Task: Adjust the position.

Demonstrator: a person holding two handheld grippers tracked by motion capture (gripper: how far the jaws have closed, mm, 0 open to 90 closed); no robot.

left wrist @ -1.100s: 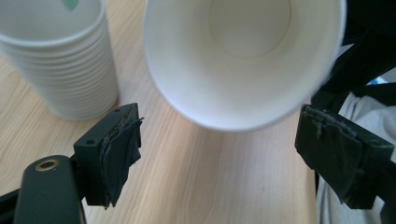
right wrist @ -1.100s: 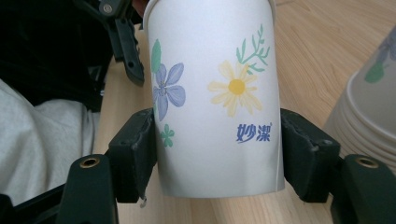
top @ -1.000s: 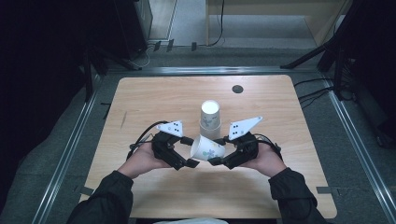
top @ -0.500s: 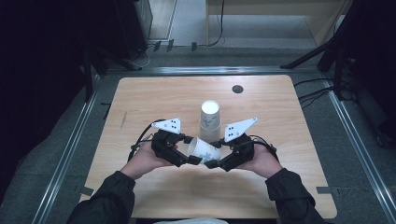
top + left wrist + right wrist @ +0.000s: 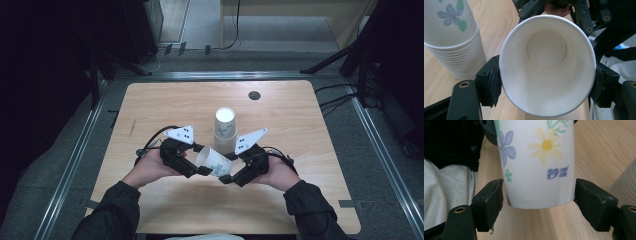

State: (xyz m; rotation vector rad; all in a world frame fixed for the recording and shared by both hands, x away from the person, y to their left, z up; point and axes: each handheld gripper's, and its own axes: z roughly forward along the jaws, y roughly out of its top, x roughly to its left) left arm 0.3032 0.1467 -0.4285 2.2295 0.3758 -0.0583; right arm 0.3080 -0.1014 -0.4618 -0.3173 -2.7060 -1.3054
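Note:
A single paper cup (image 5: 213, 161) with a flower print lies tilted between my two grippers above the table's near half. My left gripper (image 5: 202, 169) is shut on its rim. In the left gripper view the cup's open mouth (image 5: 547, 65) faces the camera with a pad pressed on each side. My right gripper (image 5: 226, 176) is shut on the cup's narrow base end (image 5: 536, 170), with both pads against its sides. Just behind the grippers, a stack of matching cups (image 5: 224, 131) stands upright, and it is close at the left (image 5: 454, 45) in the left gripper view.
The wooden table (image 5: 300, 210) has a small black round cap (image 5: 254, 95) at its far right. Metal rails (image 5: 75, 165) run along both sides. Cables lie on the floor at the right. The person's pale clothing (image 5: 446, 195) sits at the table's near edge.
Both grippers, with the cup between them, have drifted slightly left and toward the person. The stack has not moved.

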